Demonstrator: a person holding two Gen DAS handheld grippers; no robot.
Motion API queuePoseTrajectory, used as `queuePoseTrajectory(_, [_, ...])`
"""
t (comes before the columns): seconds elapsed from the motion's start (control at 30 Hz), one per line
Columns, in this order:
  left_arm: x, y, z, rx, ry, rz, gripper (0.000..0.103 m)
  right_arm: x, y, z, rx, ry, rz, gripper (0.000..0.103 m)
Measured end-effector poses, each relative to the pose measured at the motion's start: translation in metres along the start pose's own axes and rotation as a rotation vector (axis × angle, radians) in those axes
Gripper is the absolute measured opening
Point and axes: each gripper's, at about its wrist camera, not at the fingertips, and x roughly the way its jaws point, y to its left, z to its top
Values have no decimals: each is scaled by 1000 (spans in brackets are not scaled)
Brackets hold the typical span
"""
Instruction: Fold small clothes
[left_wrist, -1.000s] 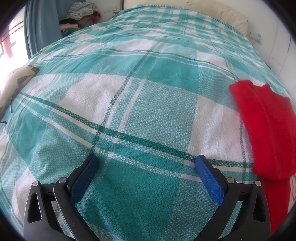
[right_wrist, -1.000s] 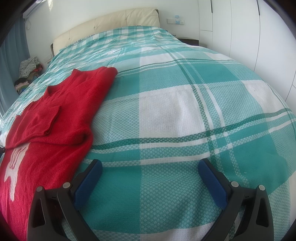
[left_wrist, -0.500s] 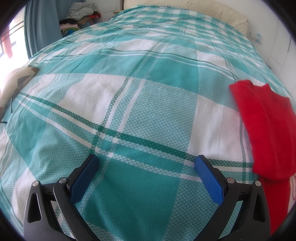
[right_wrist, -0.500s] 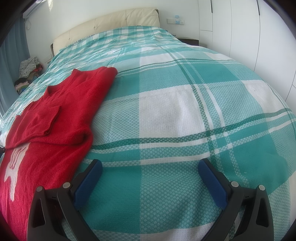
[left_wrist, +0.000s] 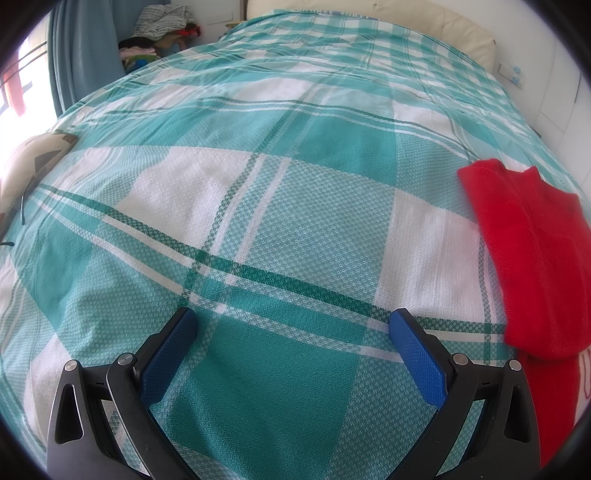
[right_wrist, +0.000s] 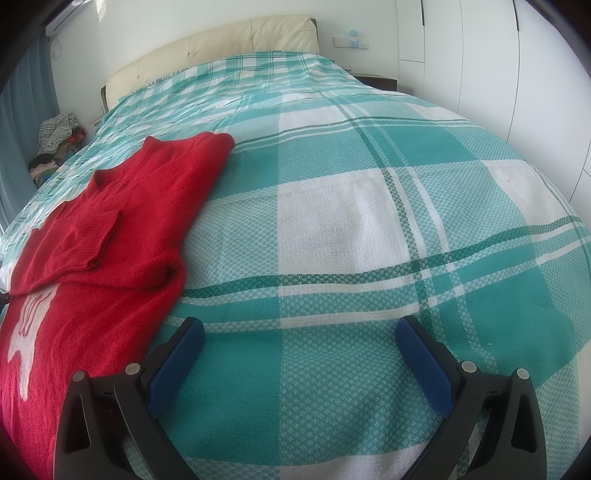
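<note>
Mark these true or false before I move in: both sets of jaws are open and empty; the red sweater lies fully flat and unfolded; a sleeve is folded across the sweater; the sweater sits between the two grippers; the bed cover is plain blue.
1. Both sets of jaws are open and empty. True: the left gripper and the right gripper stand wide apart over the bed cover, holding nothing.
2. The red sweater lies fully flat. False: it is partly folded.
3. A sleeve is folded across it. True.
4. The sweater sits between the grippers. True: right of the left gripper, left of the right.
5. The cover is plain blue. False: teal and white plaid.
</note>
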Motion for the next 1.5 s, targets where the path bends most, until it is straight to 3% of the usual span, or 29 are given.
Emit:
queuePoseTrajectory(0.8, [0, 0, 1, 2, -2, 3, 103, -2, 2, 5, -11, 19, -18, 102])
queuePoseTrajectory(0.9, [-1, 0, 1, 2, -2, 2, 103, -31, 11, 20, -27, -46, -77, 101])
queuePoseTrajectory(0.97, [-1, 0, 1, 2, -2, 4, 103, -55, 27, 37, -56, -113, -25, 101])
queuePoseTrajectory(1.07, [-1, 0, 2, -8, -6, 3, 103, -53, 59, 70, -57, 3, 226, 101])
queuePoseTrajectory(1.17, [-1, 0, 2, -11, -13, 7, 103, -21, 87, 95, 2, 140, 382, 91])
queuePoseTrajectory(1.2, [-2, -1, 2, -9, -14, 11, 103, -7, 94, 99, 27, 183, 399, 80])
queuePoseTrajectory(1.23, [-2, -1, 2, -7, -14, 13, 103, 8, 99, 102, 50, 227, 407, 70])
queuePoseTrajectory(1.3, [-2, -1, 1, -8, -14, 12, 103, 34, 107, 103, 80, 289, 396, 60])
queuePoseTrajectory(1.4, [-1, -1, 0, -14, -15, 11, 103, 59, 117, 96, 90, 356, 383, 56])
queuePoseTrajectory(1.47, [-1, -2, 0, -13, -18, 18, 103, 68, 125, 93, 72, 387, 395, 40])
queuePoseTrajectory(1.5, [-1, -3, 0, -14, -20, 19, 103, 69, 128, 93, 53, 391, 381, 18])
